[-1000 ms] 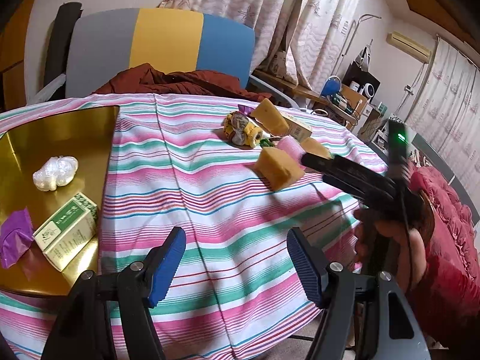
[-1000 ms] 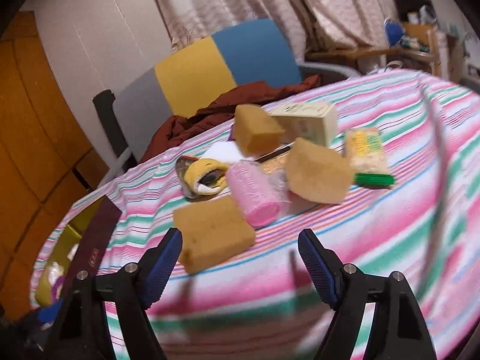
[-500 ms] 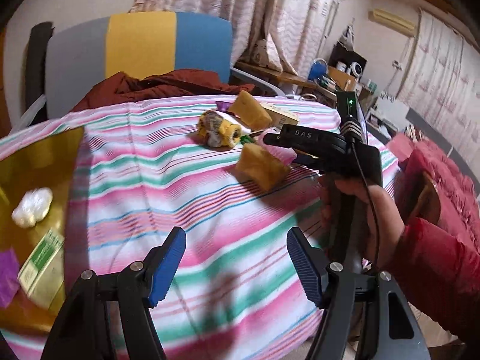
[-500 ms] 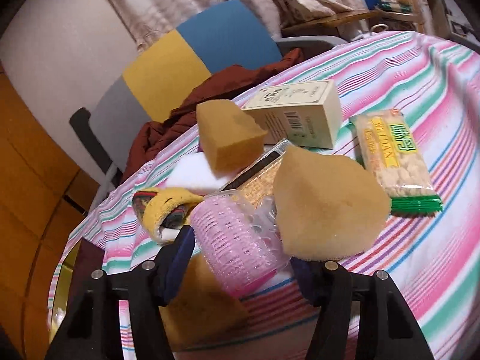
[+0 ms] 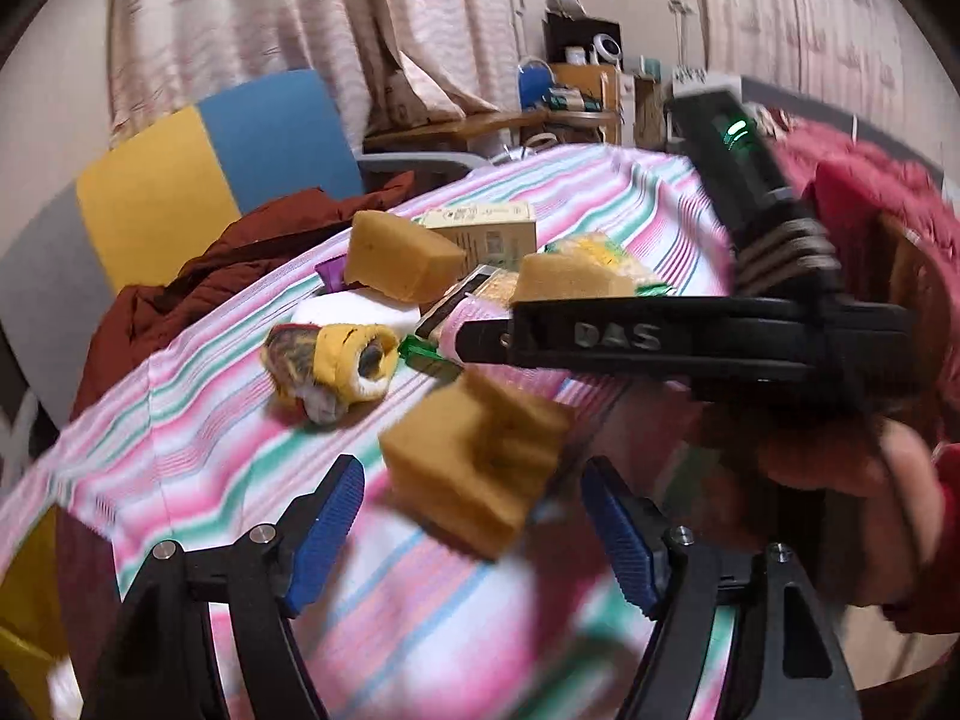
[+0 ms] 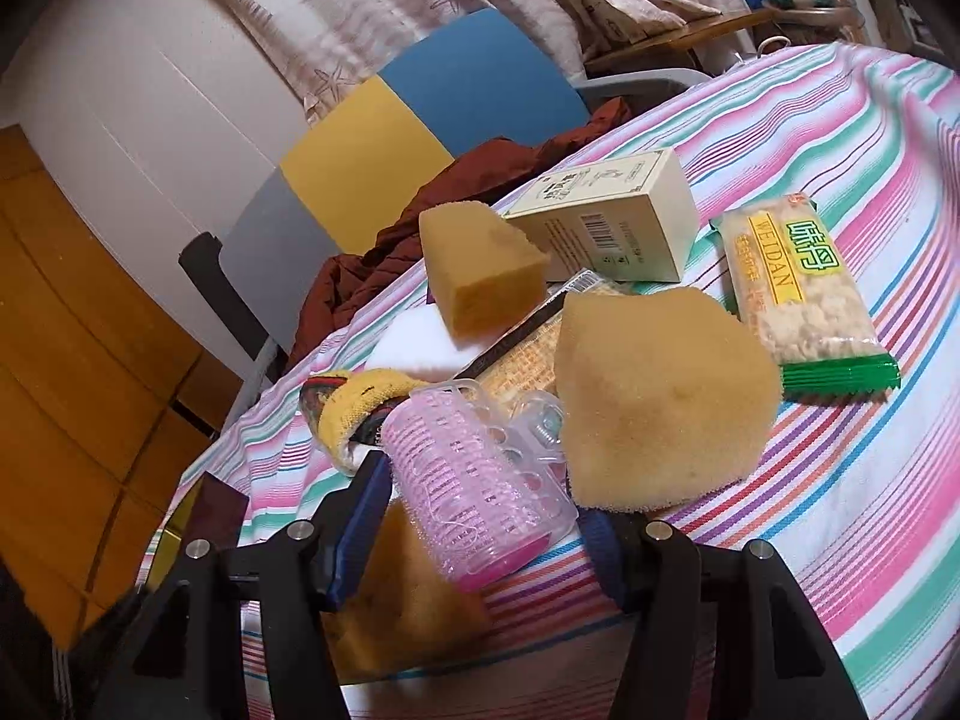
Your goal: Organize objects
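Right gripper [image 6: 480,516] closed in over the last second: fingers now gripping the pink roller [image 6: 480,480]. Left gripper [image 5: 474,534] open, sponge [image 5: 480,462] between its fingers. Both picks lined up.

Background stock as I see it through both feeds: one chair [image 6: 420,138] behind the table, backrest panelled grey, yellow and blue; one dark red garment [image 5: 252,252] heaped on its seat; patterned pale curtains [image 5: 288,18] along the wall; one wooden side desk [image 5: 510,120] cluttered with small items; orange wood panelling [image 6: 54,324] at left.
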A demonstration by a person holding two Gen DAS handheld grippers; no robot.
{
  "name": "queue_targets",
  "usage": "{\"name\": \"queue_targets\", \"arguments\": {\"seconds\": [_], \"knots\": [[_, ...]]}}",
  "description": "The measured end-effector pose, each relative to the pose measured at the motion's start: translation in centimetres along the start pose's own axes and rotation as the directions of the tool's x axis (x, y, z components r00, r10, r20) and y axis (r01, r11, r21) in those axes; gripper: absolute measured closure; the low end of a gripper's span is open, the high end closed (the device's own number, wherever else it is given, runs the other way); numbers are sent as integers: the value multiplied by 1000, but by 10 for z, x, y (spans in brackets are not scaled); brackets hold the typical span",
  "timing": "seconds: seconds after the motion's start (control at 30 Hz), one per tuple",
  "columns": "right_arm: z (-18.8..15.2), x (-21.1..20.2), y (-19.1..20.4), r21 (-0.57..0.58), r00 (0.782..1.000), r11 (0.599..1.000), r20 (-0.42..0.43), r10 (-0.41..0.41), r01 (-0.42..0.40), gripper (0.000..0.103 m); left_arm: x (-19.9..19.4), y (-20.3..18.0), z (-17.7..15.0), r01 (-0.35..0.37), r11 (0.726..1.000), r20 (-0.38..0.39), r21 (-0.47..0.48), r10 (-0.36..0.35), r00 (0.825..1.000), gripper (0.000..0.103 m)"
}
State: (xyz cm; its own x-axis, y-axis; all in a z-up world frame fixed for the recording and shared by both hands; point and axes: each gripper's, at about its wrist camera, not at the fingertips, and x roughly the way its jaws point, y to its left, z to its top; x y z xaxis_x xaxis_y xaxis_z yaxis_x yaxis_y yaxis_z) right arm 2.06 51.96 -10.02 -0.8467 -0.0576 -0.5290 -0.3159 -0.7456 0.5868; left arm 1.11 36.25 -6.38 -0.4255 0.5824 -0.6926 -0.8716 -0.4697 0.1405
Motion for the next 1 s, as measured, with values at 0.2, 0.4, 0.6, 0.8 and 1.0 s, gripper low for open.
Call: {"name": "queue_targets", "arguments": {"seconds": [0.2, 0.4, 0.6, 0.8, 1.0], "knots": [[-2, 0, -1, -2, 1000, 1000, 9, 0, 0, 42, 24, 17, 7, 99, 994, -27, -38, -100, 995, 18], [-2, 1, -3, -3, 1000, 1000, 14, 1, -1, 42, 42, 17, 0, 195, 972, -50, -133, -204, 978, 33], [-2, 1, -4, -9, 1000, 1000, 17, -2, 3, 42, 33, 11, -5, 170, 980, -23, -107, -173, 985, 42], [-2, 2, -1, -17, 1000, 1000, 17, -14, 14, 42, 22, 13, -15, 176, 976, -8, -131, -179, 984, 43], [-2, 2, 0, -28, 999, 999, 16, -27, 28, 42, 6, 34, -31, 155, 956, 27, -249, -153, 988, 43]]}}
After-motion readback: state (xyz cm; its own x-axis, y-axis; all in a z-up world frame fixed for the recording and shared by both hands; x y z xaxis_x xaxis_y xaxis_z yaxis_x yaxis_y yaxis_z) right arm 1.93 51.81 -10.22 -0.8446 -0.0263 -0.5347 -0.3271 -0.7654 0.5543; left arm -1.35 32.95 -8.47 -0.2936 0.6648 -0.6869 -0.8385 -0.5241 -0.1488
